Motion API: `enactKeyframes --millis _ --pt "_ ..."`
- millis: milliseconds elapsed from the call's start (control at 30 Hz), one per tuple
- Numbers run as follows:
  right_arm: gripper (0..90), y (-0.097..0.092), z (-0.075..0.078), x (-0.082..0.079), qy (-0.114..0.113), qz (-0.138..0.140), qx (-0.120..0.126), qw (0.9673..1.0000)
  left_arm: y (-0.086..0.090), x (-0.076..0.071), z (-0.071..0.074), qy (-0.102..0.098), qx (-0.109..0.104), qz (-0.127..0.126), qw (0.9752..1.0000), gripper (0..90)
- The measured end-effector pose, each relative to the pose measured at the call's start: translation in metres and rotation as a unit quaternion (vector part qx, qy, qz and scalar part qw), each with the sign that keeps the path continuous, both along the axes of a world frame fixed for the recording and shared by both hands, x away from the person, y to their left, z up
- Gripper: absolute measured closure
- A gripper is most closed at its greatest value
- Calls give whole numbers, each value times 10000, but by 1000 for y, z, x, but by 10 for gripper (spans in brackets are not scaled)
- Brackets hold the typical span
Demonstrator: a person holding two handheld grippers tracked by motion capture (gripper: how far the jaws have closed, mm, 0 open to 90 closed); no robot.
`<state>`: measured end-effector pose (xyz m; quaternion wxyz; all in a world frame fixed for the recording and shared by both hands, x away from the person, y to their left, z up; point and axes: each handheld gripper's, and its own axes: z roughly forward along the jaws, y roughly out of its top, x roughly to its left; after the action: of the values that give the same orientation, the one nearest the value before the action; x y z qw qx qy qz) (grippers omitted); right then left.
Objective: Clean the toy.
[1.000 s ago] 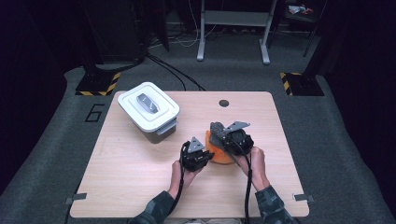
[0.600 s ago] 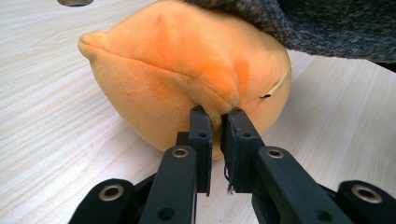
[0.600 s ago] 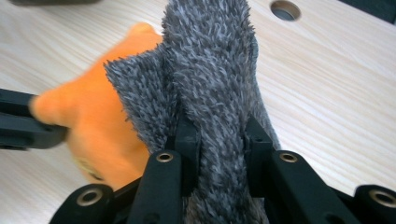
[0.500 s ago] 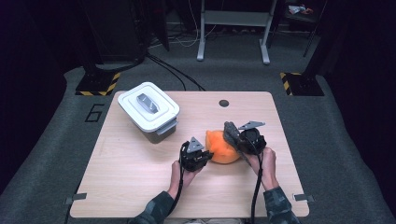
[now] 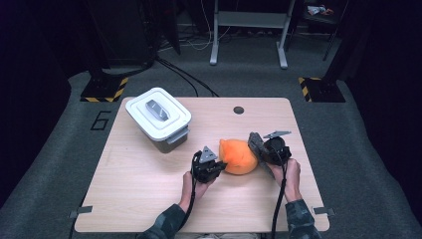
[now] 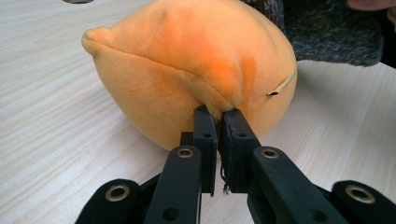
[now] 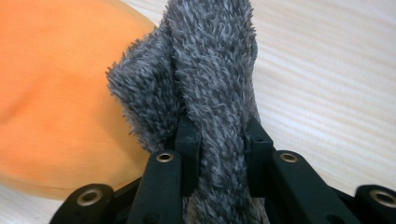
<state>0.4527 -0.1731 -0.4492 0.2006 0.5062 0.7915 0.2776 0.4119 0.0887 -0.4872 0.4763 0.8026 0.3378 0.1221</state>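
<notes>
Left tongs: closed, the two black jaws nearly meeting, pinching a small fold of the orange plush on its near side; in the high view these tongs sit at the plush's left edge.
Right tongs: clamped on a thick fold of grey fuzzy cloth, which stands up between the jaws; in the high view these tongs are at the right side of the plush.
Left hand: comes in from the near edge of the desk, sleeve dark, cable trailing back along the forearm.
Right hand: near right of the plush, holding its gripper with the grey three-cornered plate on top.
Orange plush: rounded, with a seam and a pointed tip toward the far left; it rests on the desk between the two tongs, in the near right-of-middle part.
Grey fuzzy cloth: pressed against the right flank of the plush.
Desk: pale wood grain, with a round dark hole near the far edge.
White lidded box: far left on the desk, well apart from the plush, a grey handle on its lid.
</notes>
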Motion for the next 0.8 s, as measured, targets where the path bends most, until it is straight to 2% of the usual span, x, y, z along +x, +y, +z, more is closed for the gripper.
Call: enactKeyframes --millis 133,233,300,400,500,533,567,600,633,800 --pt "732 -7 -9 4 116 -84 -24 9999 0 0 0 -9 17 -6 10000 858" --pt "733 -11 -10 4 148 -173 -20 9997 0 0 0 -17 23 -6 10000 860" --pt "733 -11 -8 3 122 -157 -13 9998 0 0 0 -13 11 1 10000 862" --pt "734 -10 6 -4 -84 -159 25 9998 0 -1 0 -33 23 2 10000 864" --pt "733 -3 24 -11 -309 10 104 9995 0 -1 0 -46 17 -2 10000 865" --pt "733 -3 24 -11 -309 10 104 9995 0 -1 0 -46 17 -2 10000 865" --pt "733 6 35 -16 -388 119 148 9991 -1 -1 0 -54 24 -7 10000 865" --pt "733 6 35 -16 -388 119 148 9991 -1 -1 0 -54 24 -7 10000 865" --pt "733 17 44 -19 -477 342 148 9982 -1 -1 0 -67 18 -9 10000 865" --pt "733 48 57 -22 -573 857 153 9946 -1 -2 0 -72 15 -39 10000 865"
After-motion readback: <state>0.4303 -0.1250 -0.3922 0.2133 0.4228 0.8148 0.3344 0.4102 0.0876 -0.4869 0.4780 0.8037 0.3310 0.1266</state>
